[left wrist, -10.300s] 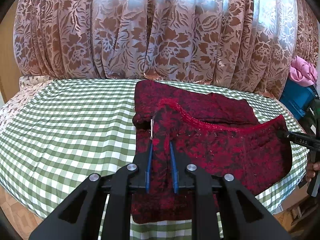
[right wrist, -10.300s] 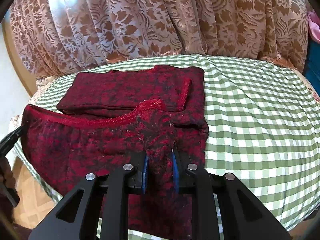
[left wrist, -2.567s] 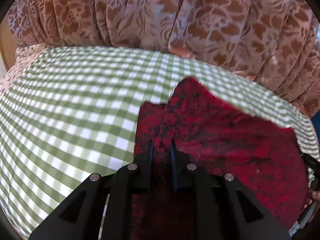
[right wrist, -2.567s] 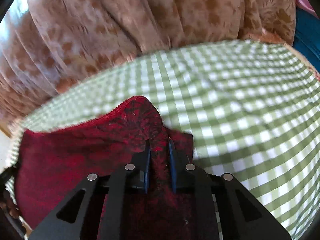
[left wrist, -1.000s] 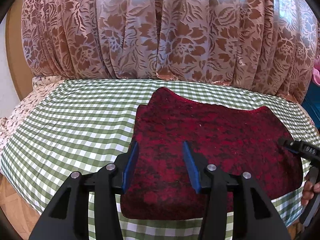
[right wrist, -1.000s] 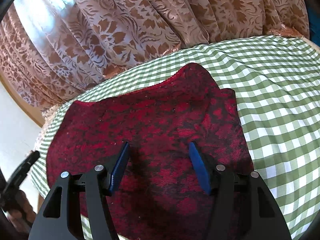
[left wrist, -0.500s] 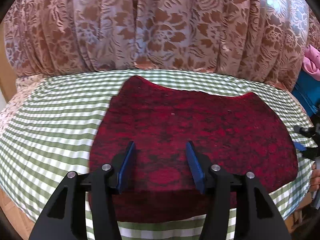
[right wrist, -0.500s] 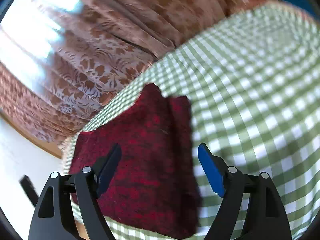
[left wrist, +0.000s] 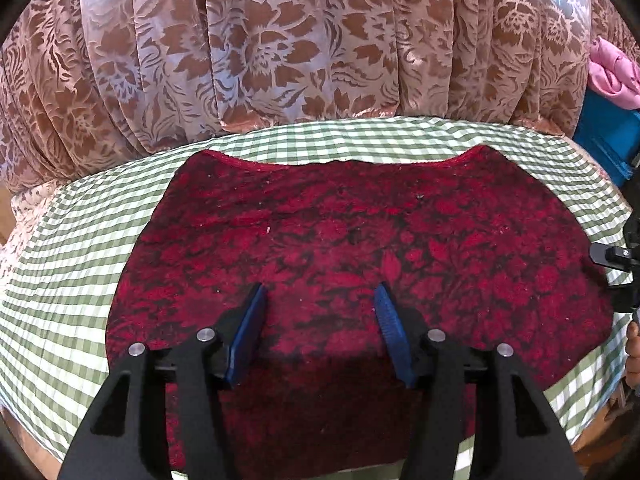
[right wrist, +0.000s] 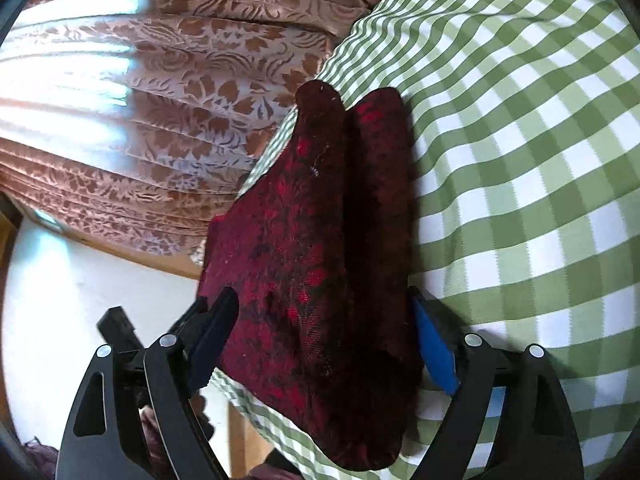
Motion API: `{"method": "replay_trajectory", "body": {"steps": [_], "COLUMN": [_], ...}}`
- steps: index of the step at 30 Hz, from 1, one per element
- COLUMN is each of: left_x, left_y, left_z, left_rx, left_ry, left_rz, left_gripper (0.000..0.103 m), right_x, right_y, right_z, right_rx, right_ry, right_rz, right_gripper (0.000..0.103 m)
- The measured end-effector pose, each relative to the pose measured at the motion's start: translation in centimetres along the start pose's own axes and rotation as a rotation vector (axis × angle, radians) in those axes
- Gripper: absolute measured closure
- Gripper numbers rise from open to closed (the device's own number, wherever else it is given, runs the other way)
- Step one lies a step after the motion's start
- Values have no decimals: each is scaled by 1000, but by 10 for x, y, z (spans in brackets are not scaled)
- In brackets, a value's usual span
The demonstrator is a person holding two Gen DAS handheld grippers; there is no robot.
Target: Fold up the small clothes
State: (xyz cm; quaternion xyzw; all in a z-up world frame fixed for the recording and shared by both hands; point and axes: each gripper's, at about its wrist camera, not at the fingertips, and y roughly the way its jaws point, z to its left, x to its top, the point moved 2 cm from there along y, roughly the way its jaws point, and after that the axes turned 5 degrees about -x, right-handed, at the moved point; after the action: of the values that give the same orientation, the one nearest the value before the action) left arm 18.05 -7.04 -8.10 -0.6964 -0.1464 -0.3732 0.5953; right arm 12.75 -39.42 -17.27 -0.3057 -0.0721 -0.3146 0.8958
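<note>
Place: a lived-in room of a home, most likely a bedroom or sitting room.
Surface: a soft, rounded surface under a green-and-white checked cloth (left wrist: 80, 240), with a floral fabric edge (left wrist: 24, 208) peeking out beneath it at the left.
Backdrop: pleated brown floral curtains (left wrist: 280, 48) close behind it, with daylight glowing through them.
Walls: plain white wall (right wrist: 80, 264) with a wooden frame strip (right wrist: 160, 258) beside the curtains.
Clutter: a crumpled pink cloth (left wrist: 612, 72) resting on something blue (left wrist: 604, 136) at the right.
Laundry: a dark red patterned garment (left wrist: 360, 232) laid on the checked cloth.
</note>
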Motion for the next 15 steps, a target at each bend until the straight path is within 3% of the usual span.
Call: {"method": "replay_trajectory", "body": {"steps": [4,6,9,15], "left_x": [-2,-2,-2,-4], "left_y": [3,3,4,6], "left_z": [-2,0,1,4], "left_rx": [18,19,15,4], "left_ry": [6,1,0,-12], "left_rz": [-3,-2,-1,2], "left_gripper": [47,47,47,47], "right_x": [2,0,-1,-3], "right_y": [15,21,24,18], "right_z": [11,14,15,29], "right_rx": [-38,-67,-70,-86], "right_ry": [-64,-94,-97,-115], "right_rz": [18,28,33,11], "right_gripper": [22,37,50,59]}}
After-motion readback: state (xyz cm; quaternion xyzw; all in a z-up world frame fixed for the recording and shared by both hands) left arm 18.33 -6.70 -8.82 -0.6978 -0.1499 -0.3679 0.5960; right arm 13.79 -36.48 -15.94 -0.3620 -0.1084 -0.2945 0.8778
